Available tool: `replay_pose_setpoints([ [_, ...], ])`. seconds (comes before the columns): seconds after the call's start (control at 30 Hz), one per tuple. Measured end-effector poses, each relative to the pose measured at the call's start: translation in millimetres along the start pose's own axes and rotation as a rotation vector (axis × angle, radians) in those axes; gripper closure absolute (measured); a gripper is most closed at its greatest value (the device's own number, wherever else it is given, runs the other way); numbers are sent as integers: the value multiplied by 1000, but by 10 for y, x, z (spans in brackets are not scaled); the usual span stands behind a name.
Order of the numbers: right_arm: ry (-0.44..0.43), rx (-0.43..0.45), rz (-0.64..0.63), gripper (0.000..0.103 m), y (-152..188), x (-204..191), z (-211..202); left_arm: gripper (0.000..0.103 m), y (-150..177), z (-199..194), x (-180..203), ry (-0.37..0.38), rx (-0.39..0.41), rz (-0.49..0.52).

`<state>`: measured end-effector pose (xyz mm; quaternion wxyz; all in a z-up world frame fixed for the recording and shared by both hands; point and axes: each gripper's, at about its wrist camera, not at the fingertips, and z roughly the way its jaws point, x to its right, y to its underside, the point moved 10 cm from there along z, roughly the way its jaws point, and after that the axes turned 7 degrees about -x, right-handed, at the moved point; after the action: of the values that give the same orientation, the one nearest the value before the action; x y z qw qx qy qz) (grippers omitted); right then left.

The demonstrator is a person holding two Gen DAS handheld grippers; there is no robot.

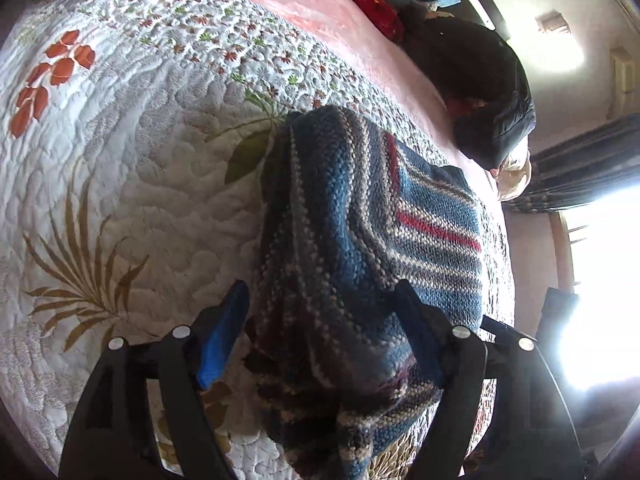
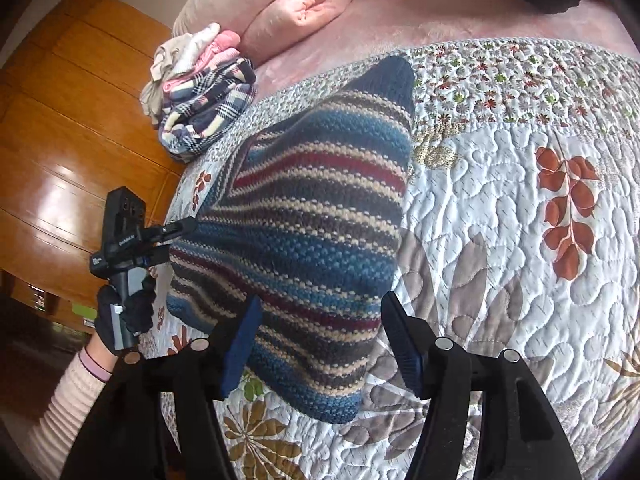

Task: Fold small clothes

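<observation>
Striped knit sweater [image 2: 304, 236], blue, maroon, cream, grey bands; partly folded, bunched, lying on floral quilt.

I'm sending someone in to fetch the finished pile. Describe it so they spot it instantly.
Start at the bed's floral quilt. At its edge by the wooden wardrobe, below the pink pillow, sits the folded stack: navy-and-cream plaid underneath, pink and beige on top, unlike the striped knit lying alone.
</observation>
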<state>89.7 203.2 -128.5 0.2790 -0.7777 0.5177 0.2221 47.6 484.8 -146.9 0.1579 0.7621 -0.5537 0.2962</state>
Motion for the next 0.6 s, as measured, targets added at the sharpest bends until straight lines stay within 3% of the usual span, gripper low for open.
replay_pose_setpoints([
  [0.1,-41,-9,38,31,-96,26,85,21,-28,190,4,31,-37,0],
  [0.17,-61,-22,63,31,-157,64,164,21,-28,311,13,49,-65,5],
  [0.33,-110,-54,92,22,-236,109,384,9,-41,566,137,76,-113,74],
  [0.4,-136,-54,111,18,-271,107,453,9,-32,605,168,82,-125,89],
  [0.53,-214,-89,170,15,-300,79,683,14,-17,653,196,40,-121,117],
  [0.6,-226,-75,183,25,-318,62,714,25,26,671,210,-10,-118,129],
])
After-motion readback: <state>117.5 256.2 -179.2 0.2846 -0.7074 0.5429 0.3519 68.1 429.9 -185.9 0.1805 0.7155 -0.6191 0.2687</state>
